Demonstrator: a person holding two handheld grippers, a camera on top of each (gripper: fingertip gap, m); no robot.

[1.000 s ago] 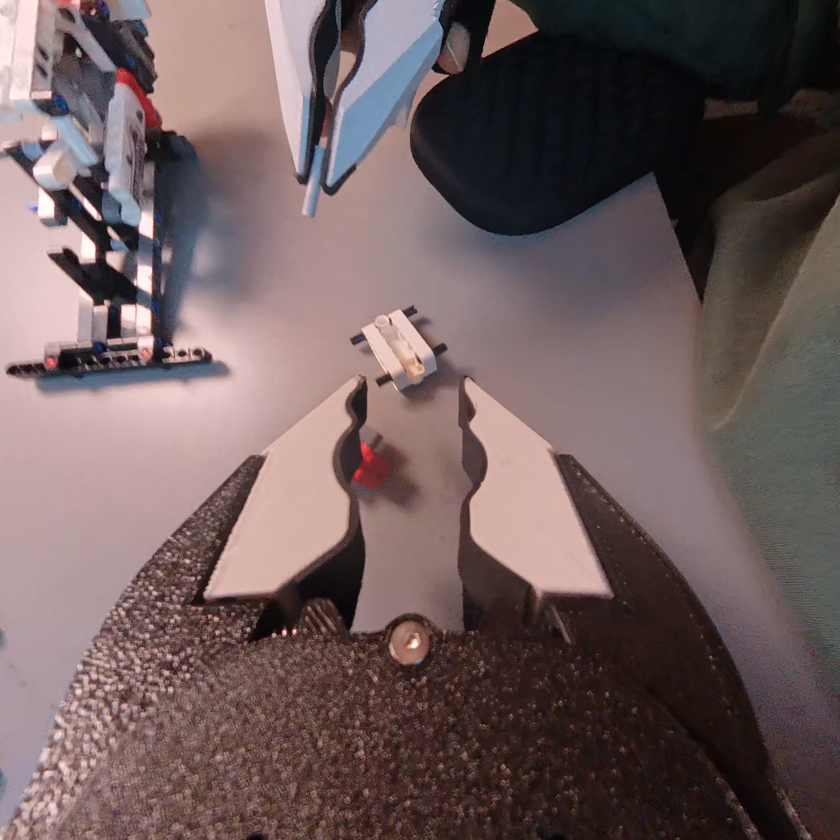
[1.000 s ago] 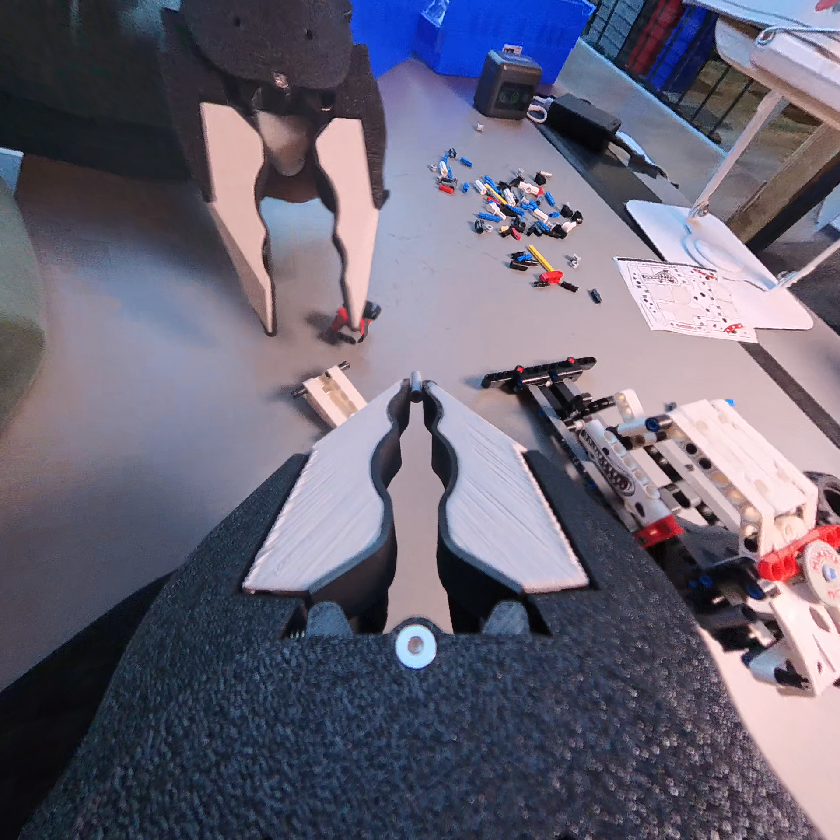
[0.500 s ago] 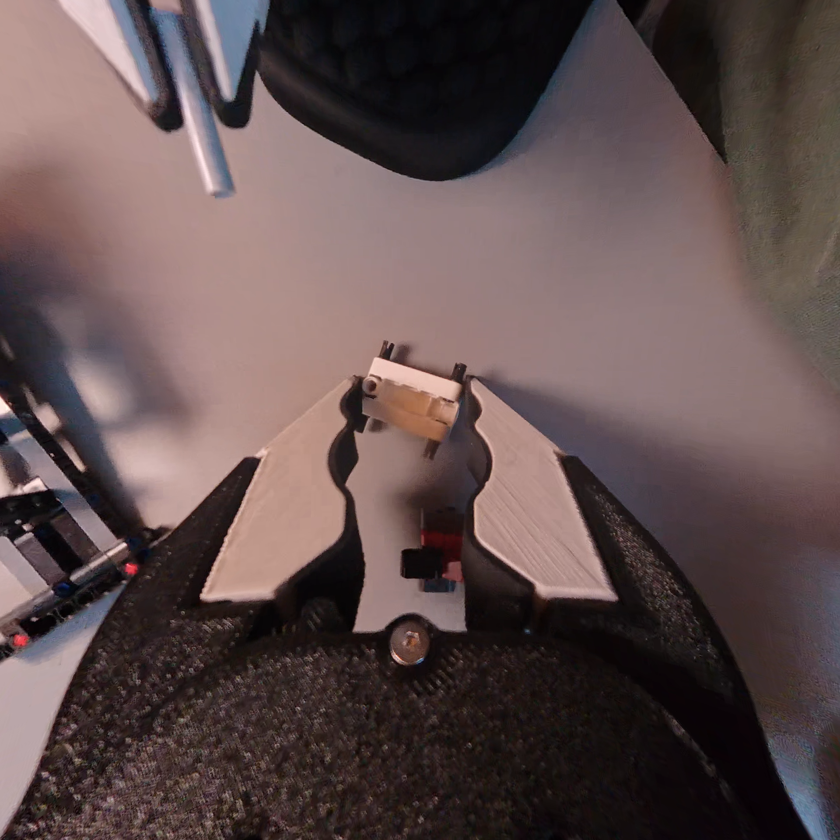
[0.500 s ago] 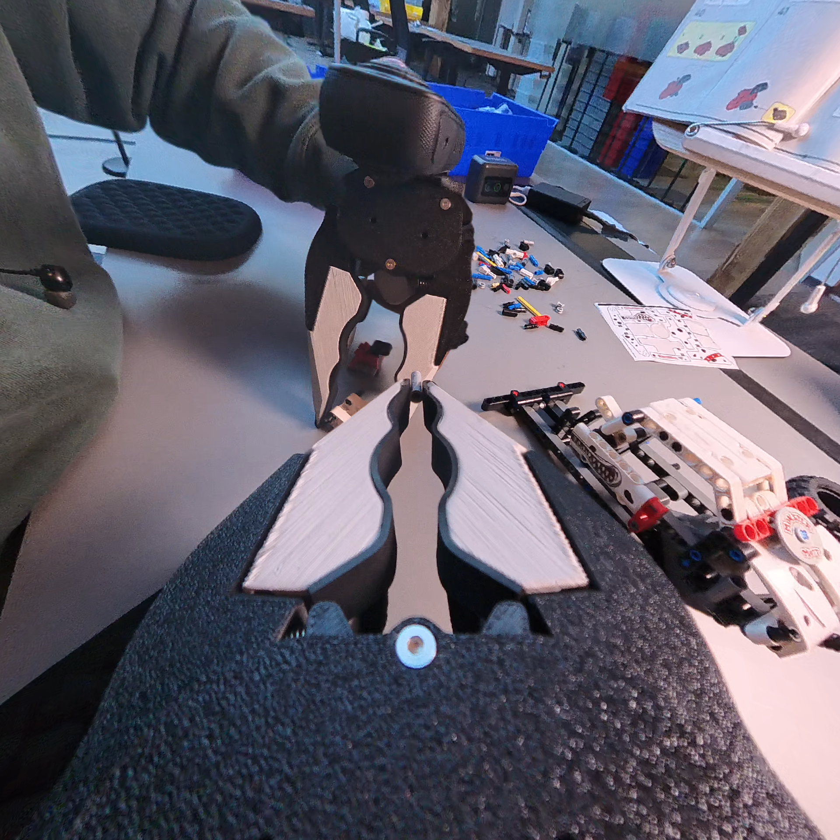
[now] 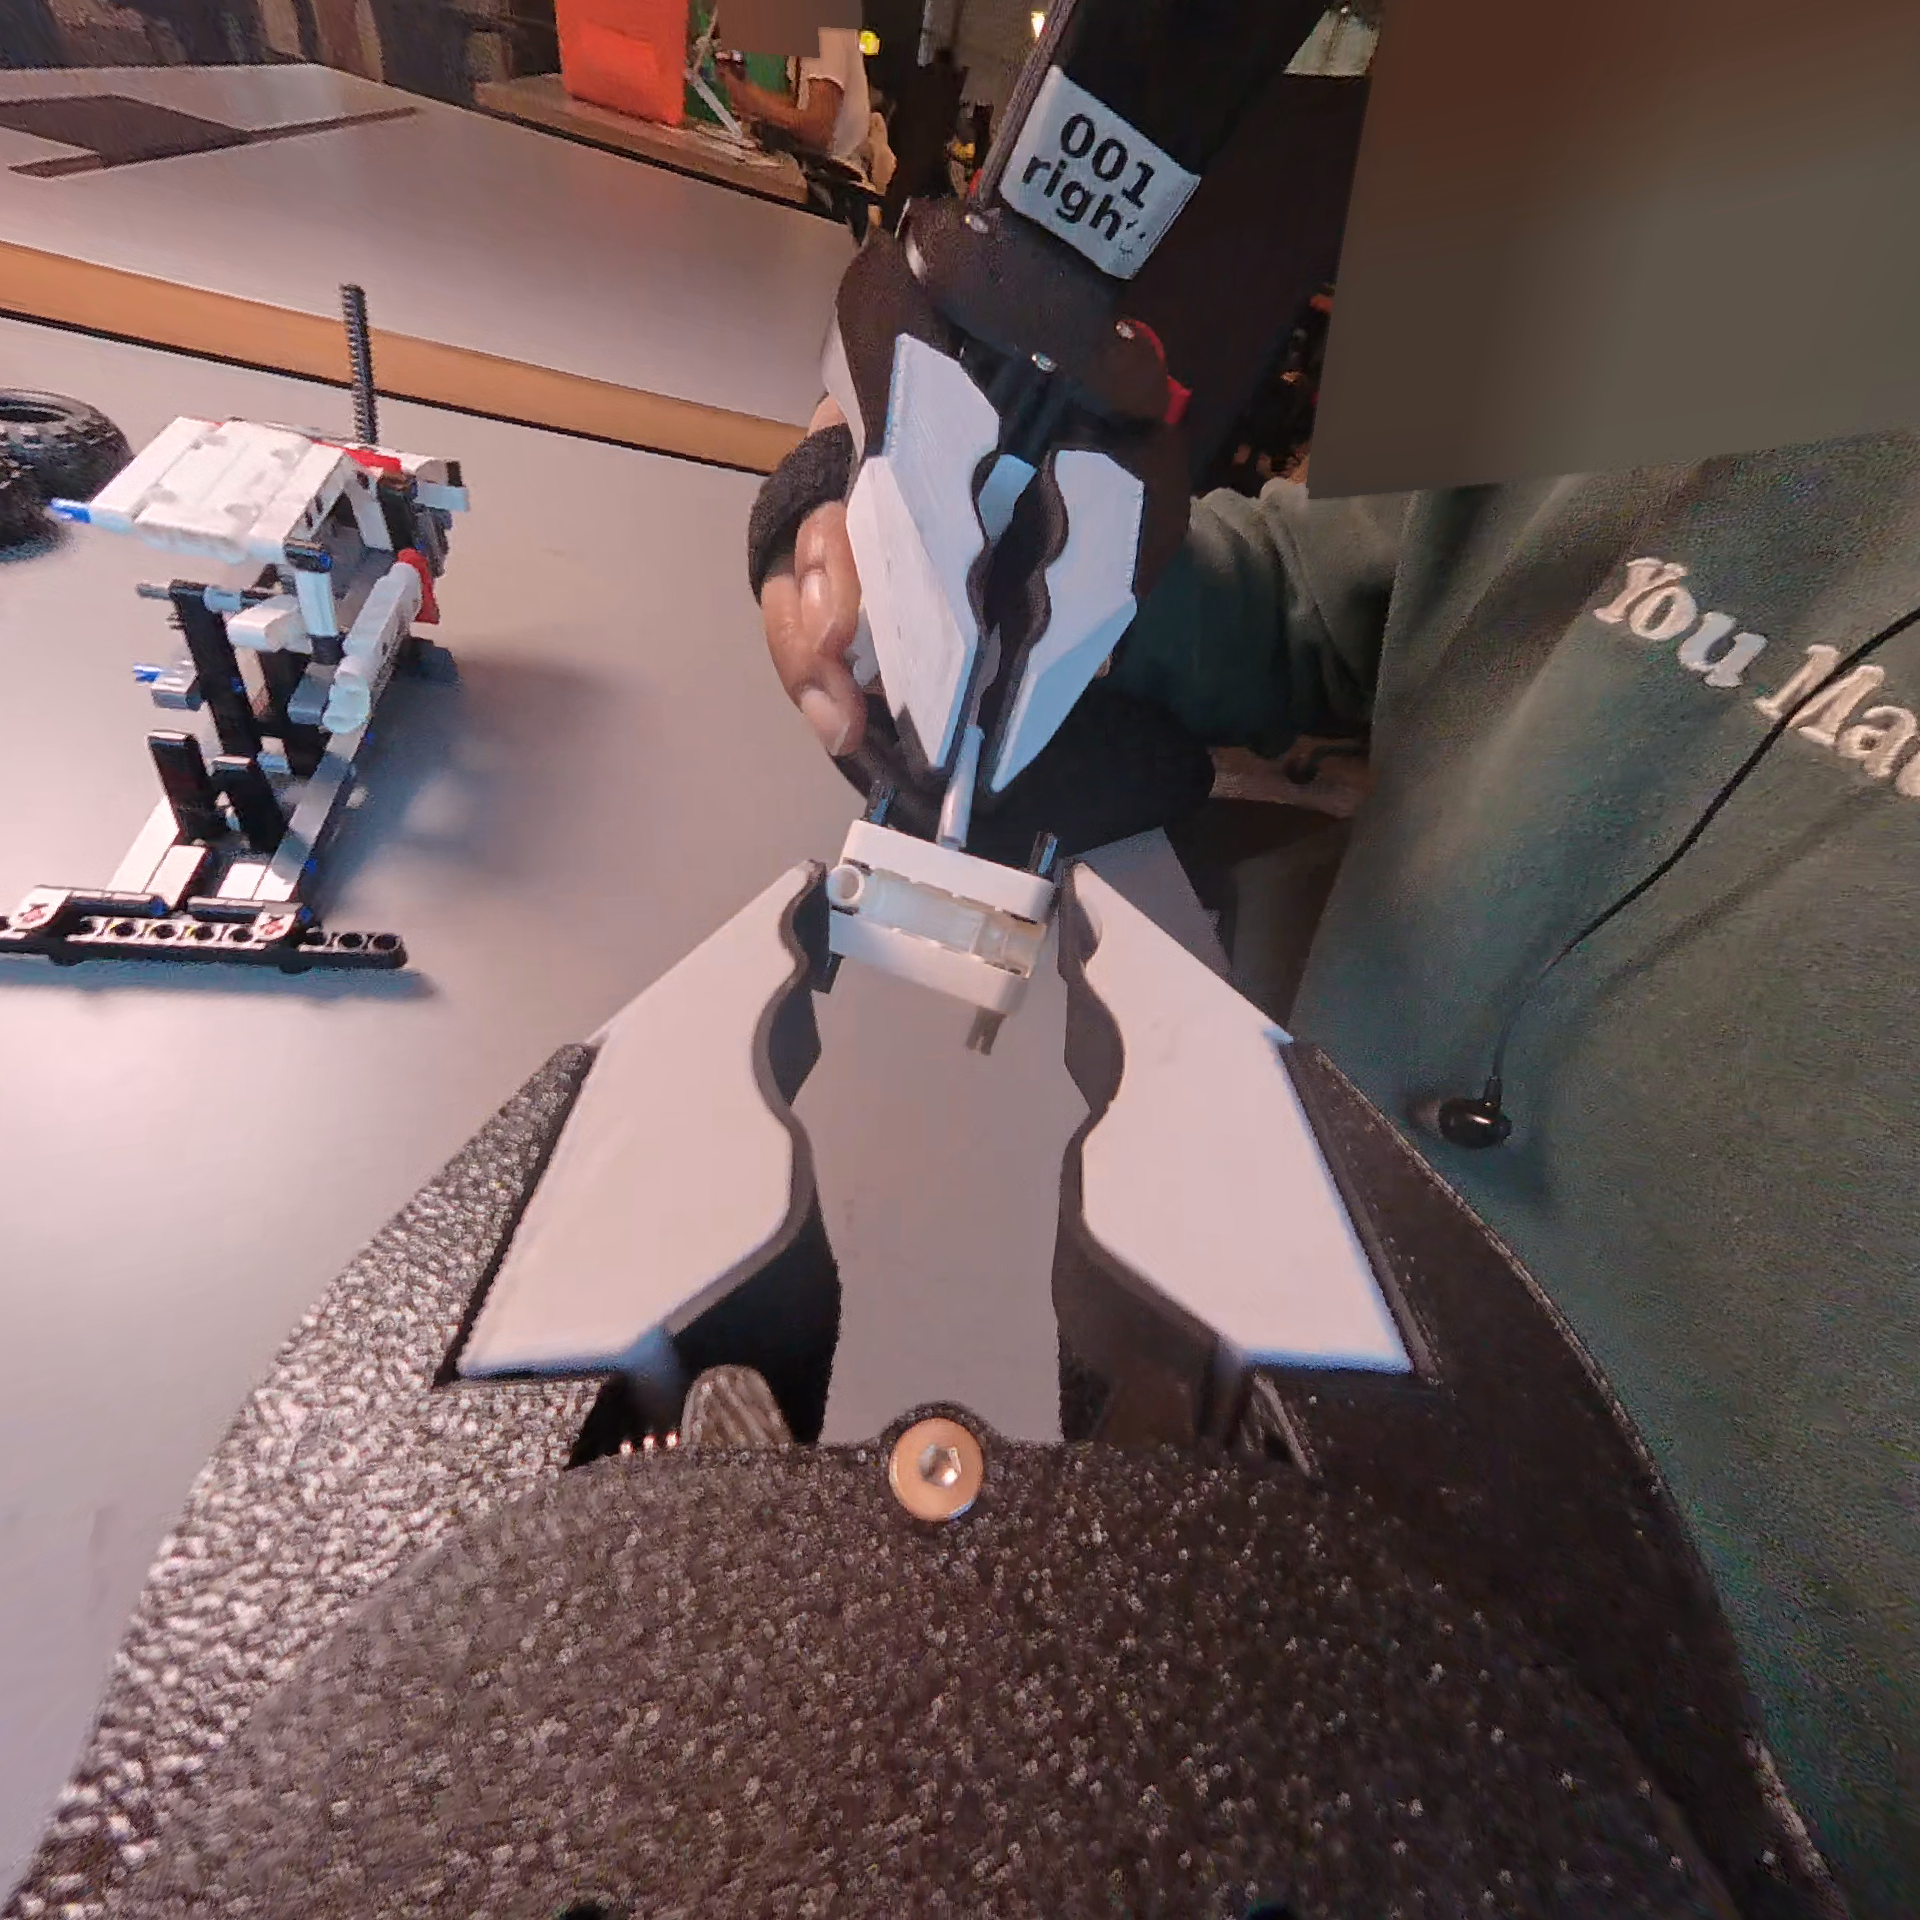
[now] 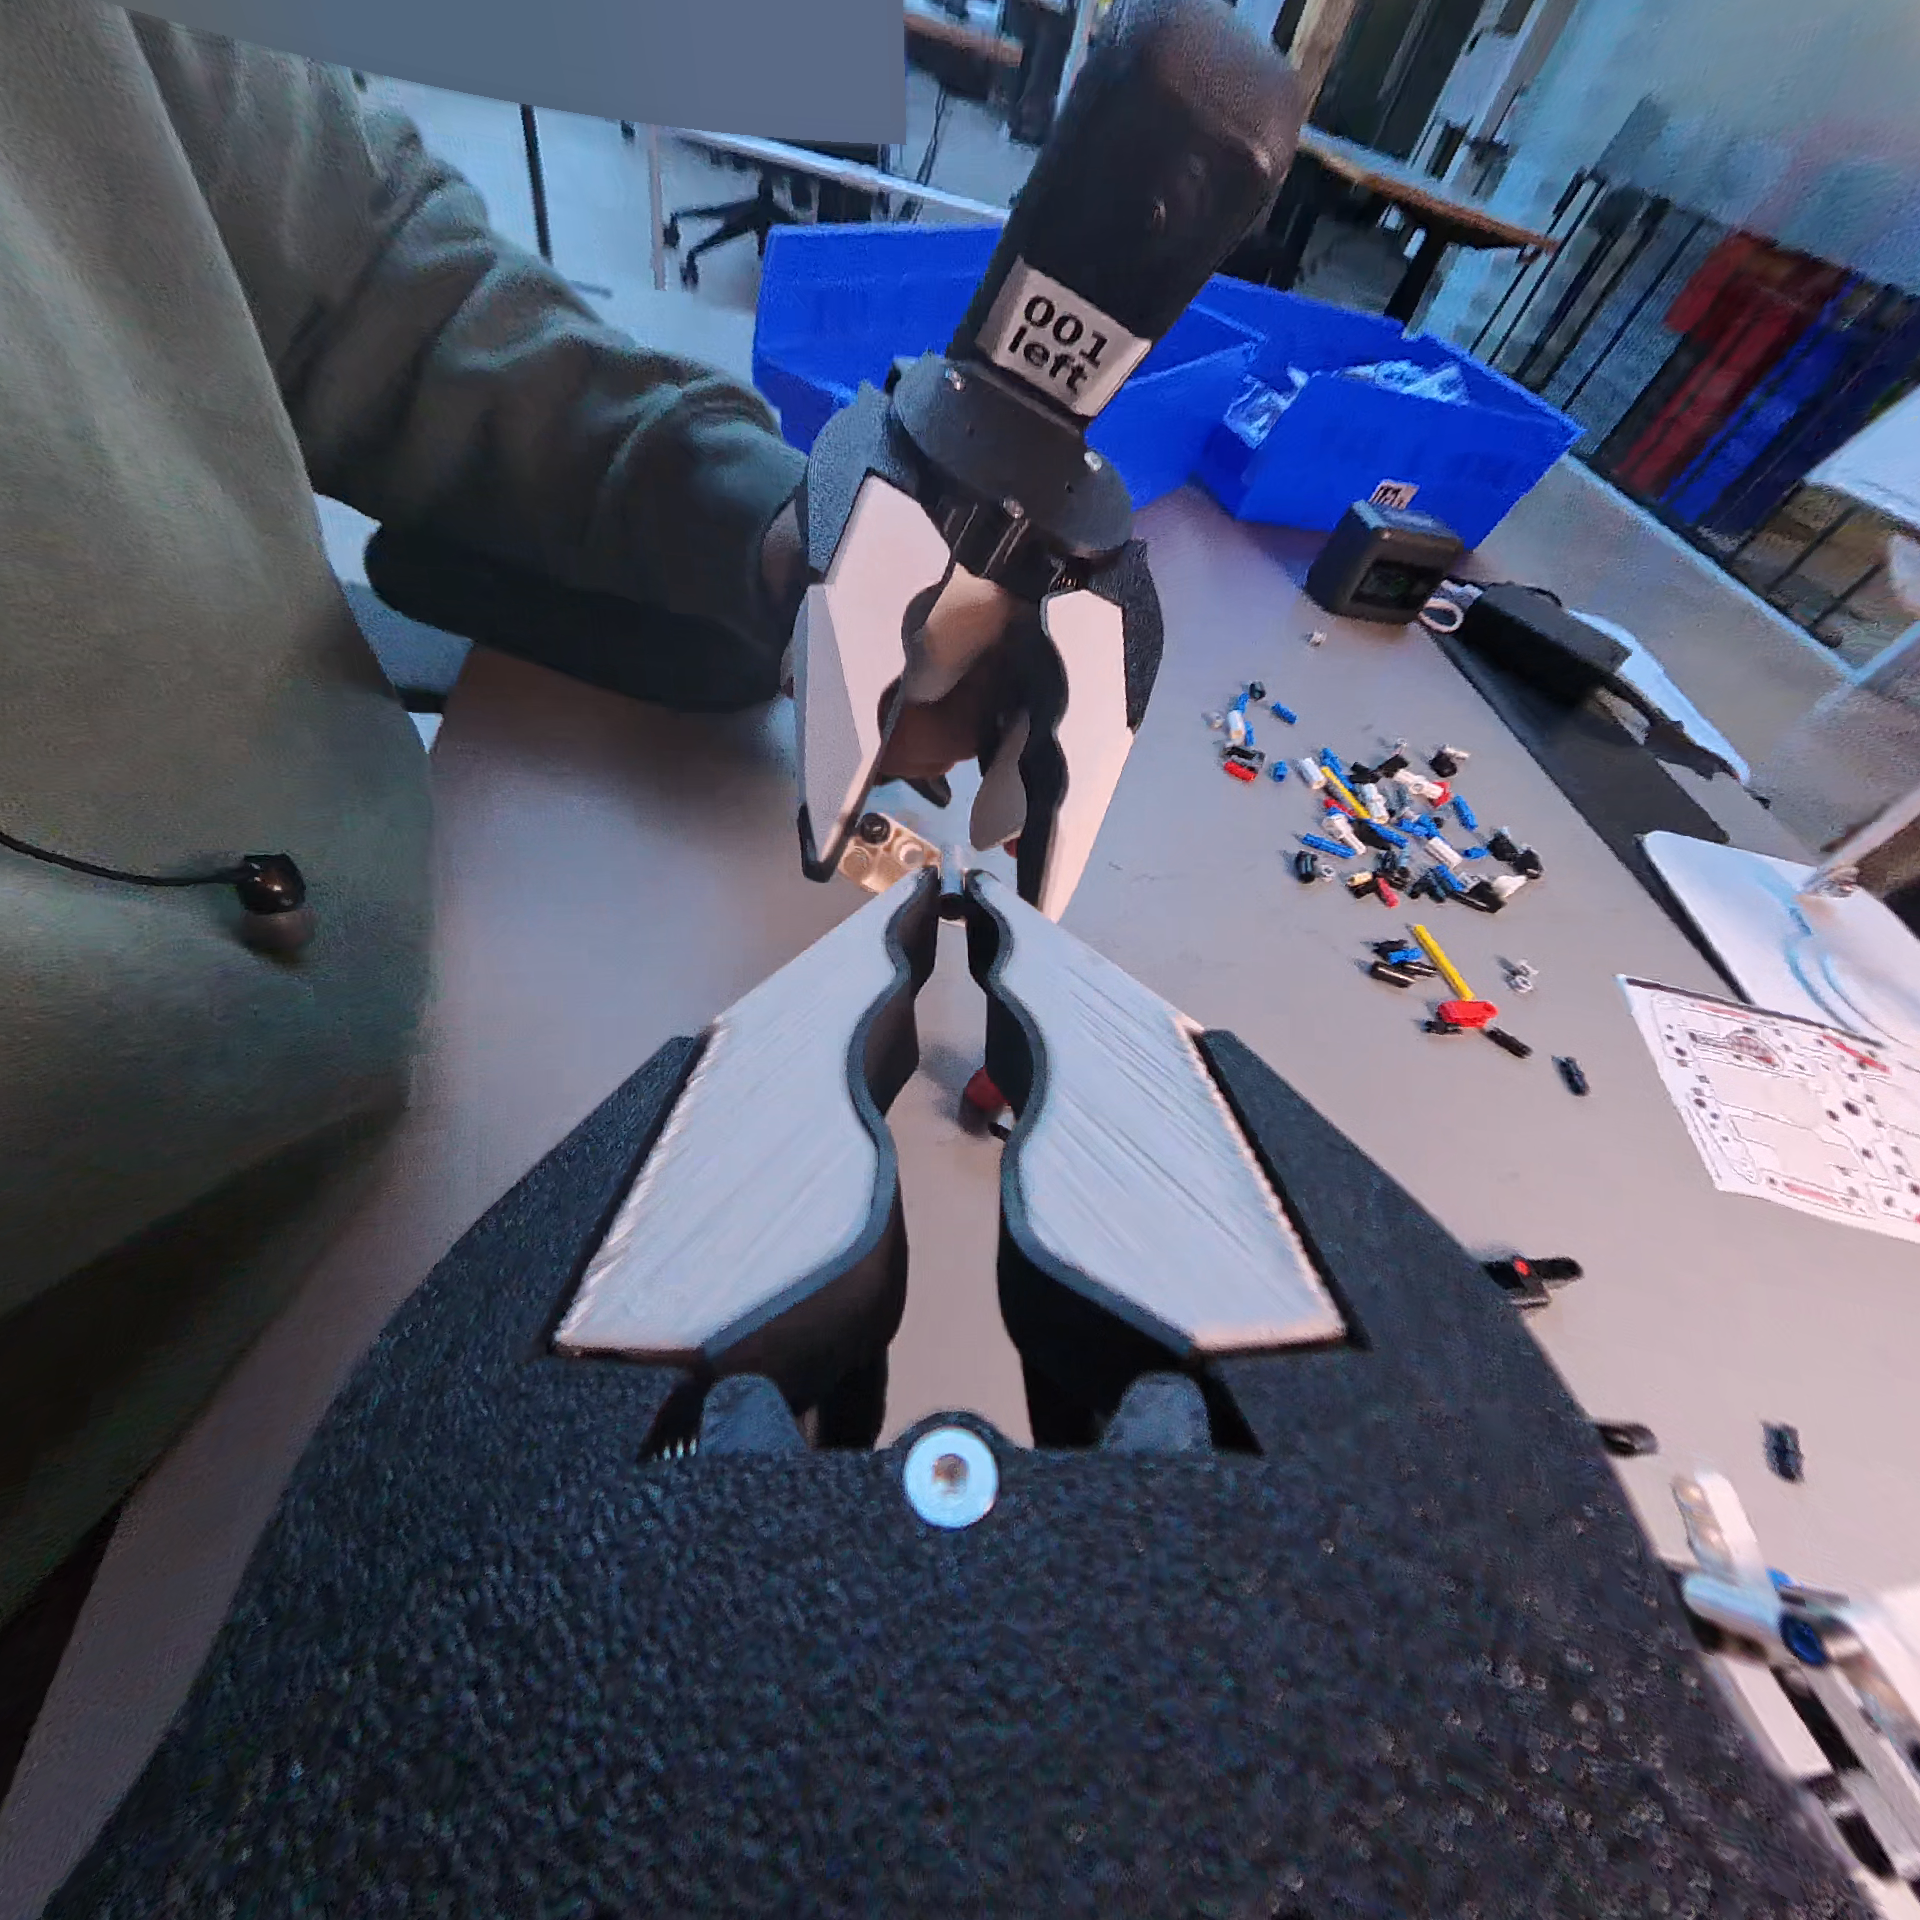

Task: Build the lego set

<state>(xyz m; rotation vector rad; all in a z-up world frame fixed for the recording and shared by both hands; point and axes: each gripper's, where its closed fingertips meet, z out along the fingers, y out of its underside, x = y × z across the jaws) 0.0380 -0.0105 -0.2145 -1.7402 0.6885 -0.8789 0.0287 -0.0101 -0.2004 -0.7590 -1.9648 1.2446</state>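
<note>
dim warm light, fisheye warp, blurred edges

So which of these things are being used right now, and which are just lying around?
Being used:
- left tool, shut on the white block
- right tool, shut on the grey rod
- half-built car, waiting on the table

Lying around:
- pile of small pieces
- instruction sheet
- blue bins
- black box
- tyre

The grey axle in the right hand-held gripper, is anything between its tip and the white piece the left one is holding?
Nothing visible. The axle pokes out of the shut right hand-held gripper, its tip right at the top of the white piece clamped in the left hand-held gripper. Whether it has entered a hole cannot be told.
</note>
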